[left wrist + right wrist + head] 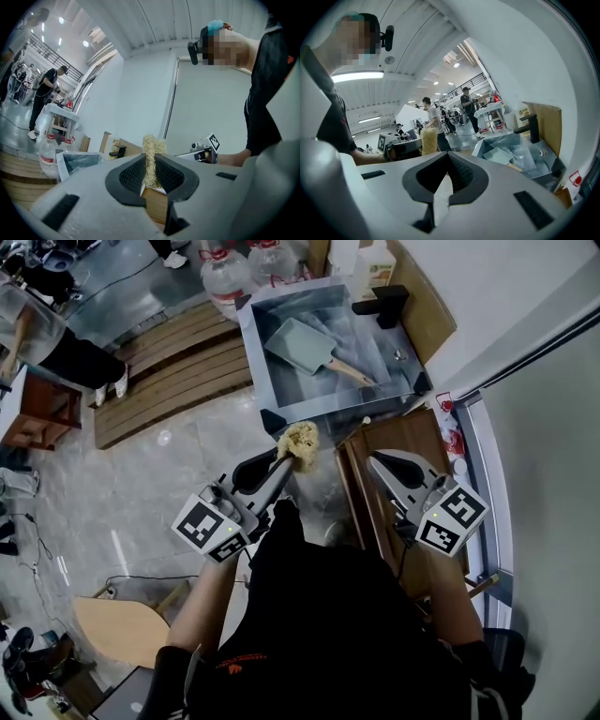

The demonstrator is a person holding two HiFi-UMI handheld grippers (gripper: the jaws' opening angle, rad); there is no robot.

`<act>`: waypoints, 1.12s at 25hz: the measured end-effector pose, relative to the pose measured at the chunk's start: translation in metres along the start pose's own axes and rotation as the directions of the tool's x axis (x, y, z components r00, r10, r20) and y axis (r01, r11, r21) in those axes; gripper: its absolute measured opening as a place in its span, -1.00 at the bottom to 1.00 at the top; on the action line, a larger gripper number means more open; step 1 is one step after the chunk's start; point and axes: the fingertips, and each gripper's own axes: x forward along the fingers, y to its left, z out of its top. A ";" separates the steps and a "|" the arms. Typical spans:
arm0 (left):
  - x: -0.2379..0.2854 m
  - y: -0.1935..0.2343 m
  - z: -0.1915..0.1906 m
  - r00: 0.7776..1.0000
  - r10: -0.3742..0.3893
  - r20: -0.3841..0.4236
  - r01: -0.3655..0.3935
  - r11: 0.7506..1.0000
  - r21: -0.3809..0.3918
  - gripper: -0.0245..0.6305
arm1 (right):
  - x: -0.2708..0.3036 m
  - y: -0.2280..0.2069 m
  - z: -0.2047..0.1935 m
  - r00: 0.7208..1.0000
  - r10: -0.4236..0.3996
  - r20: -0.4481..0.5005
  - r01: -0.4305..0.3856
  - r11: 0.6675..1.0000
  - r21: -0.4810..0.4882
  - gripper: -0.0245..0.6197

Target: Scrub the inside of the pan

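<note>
while both grippers hang short of the sink (pixel 251 345), i read my left gripper (pixel 286 457) pinching a straw-coloured scrubber (pixel 301 441) between its pads. my right gripper (pixel 449 161) is pressed together (nothing between). the pan (pixel 305 345) lies inside the sink.

Nothing is showing up as legible text, a brand or a number in any view. The cube (pixel 211 529) on the left gripper (pixel 283 461) and the cube (pixel 452 518) on the right gripper (pixel 374 459) are displaying only black-and-white square markers, with no letters or digits. The small orange print on the person's black shirt (pixel 240 661), the red-and-white sticker (pixel 575 178) beside the sink (pixel 481 148) and the labels on the water bottles (pixel 228 279) are coming through too small and blurred to read.
</note>
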 end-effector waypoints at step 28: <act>0.059 0.303 0.028 0.978 -0.174 -0.116 0.169 0.984 -0.052 -0.73 | 0.242 -0.139 0.057 0.968 -0.228 -0.099 0.235 0.970 0.056 -0.92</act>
